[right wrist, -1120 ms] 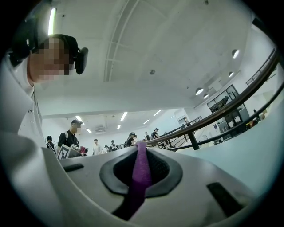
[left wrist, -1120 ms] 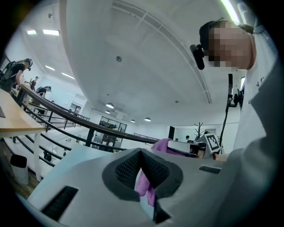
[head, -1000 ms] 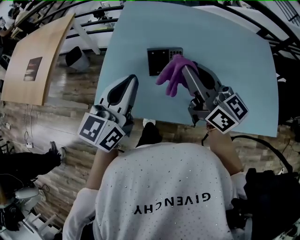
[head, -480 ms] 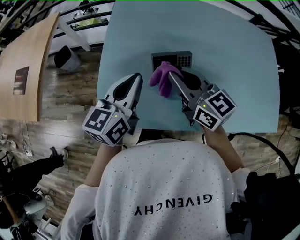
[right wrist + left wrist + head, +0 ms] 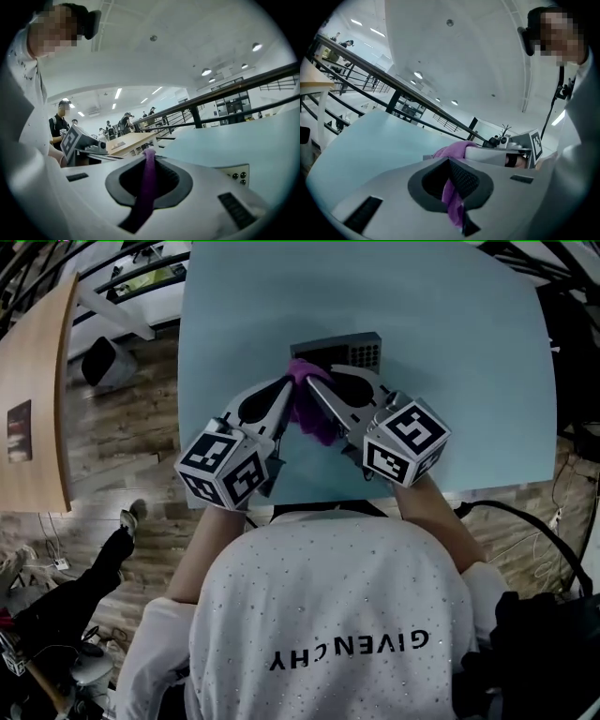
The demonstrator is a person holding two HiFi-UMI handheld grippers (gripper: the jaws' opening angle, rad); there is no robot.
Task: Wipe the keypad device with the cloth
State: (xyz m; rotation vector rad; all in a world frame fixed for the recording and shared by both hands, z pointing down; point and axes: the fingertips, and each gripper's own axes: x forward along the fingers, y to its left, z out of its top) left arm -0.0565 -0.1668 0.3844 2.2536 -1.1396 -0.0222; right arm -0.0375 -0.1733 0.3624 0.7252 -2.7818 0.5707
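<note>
A dark keypad device [image 5: 352, 351] lies on the light blue table [image 5: 469, 381], just beyond both grippers. A purple cloth [image 5: 307, 409] hangs between the two gripper tips, in front of the device and above the table. My left gripper [image 5: 284, 387] is shut on one part of the cloth [image 5: 452, 206]. My right gripper [image 5: 312, 382] is shut on another part, a purple strip [image 5: 145, 187] pinched between its jaws. The two tips almost touch. In the right gripper view the device's buttons [image 5: 238, 176] show at the right, past the jaws.
A wooden tabletop [image 5: 33, 381] stands to the left over a plank floor. The table's near edge [image 5: 469, 488] runs just under my hands. A black bag with cables [image 5: 548, 634] sits at the lower right. Railings and several people are in the background [image 5: 117, 124].
The right gripper has carried the cloth left and nearer. The left gripper has moved up and right to meet it and is now shut on the cloth.
</note>
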